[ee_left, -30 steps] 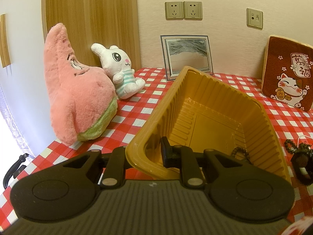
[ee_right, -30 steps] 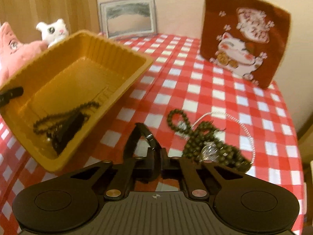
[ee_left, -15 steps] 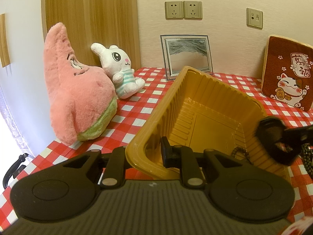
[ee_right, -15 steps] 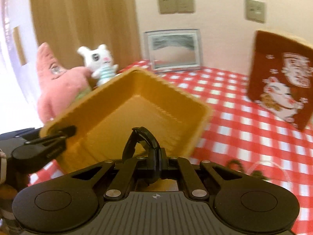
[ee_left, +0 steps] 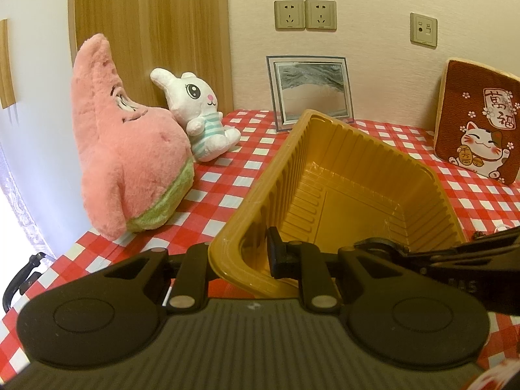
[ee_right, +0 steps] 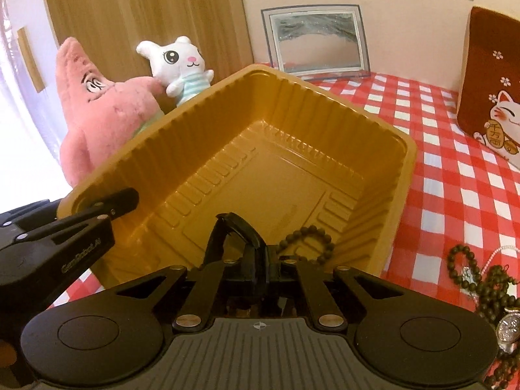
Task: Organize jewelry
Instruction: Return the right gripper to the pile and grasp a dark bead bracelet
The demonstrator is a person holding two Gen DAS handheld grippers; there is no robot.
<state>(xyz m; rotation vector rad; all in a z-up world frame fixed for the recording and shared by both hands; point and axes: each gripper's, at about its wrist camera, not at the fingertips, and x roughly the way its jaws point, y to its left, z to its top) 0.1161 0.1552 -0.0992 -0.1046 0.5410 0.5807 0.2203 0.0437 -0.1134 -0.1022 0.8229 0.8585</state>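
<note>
A yellow plastic tray point(ee_left: 357, 169) is tilted up off the red checked cloth, and my left gripper point(ee_left: 240, 260) is shut on its near rim. In the right wrist view the same tray point(ee_right: 292, 107) fills the middle, with one left finger point(ee_right: 120, 200) hooked inside its corner. My right gripper point(ee_right: 255, 260) hangs over the tray's near end with a curved black strap point(ee_right: 240, 230) between its fingers; its jaws are opening, the pads still on the strap. A dark bead bracelet point(ee_right: 308, 240) lies in the tray. The right gripper point(ee_left: 373, 243) also shows low at the right of the left wrist view.
A heap of dark bead strings point(ee_right: 481, 279) and a watch point(ee_right: 510, 328) lie on the cloth right of the tray. A pink star plush point(ee_left: 130, 162), a white rabbit plush point(ee_left: 198, 117), a picture frame point(ee_left: 308, 91) and a red cat cushion point(ee_left: 477, 120) stand along the back.
My right gripper has swung left from the bead heap on the cloth to above the tray, carrying the black strap. The left gripper and tray have stayed put.
</note>
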